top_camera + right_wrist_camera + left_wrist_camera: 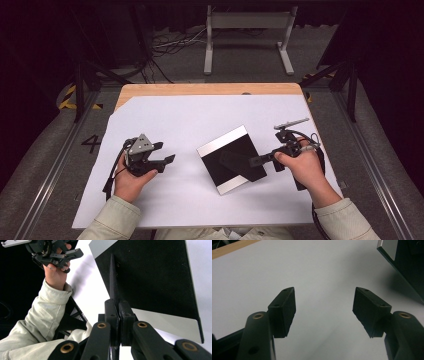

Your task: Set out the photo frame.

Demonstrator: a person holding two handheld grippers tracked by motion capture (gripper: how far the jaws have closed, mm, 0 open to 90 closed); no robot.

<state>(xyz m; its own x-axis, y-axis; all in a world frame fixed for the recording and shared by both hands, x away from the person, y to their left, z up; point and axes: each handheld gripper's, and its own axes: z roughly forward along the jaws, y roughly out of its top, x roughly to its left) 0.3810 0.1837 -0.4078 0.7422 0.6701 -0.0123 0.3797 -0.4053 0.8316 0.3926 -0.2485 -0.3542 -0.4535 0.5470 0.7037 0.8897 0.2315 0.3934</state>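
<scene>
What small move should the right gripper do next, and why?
Probably raise the thin black piece a little: the right gripper is shut on its edge, over the black panel, while the left gripper is open, apart from both.

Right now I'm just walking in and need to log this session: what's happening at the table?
A person is working with a handheld gripper in each hand over a white sheet on the table. The right gripper is shut on a thin black flap, seen edge-on, that rises over a black, silver-edged board lying mid-table. The left gripper is off to the left, jaws open, with nothing between them, apart from the board.
</scene>
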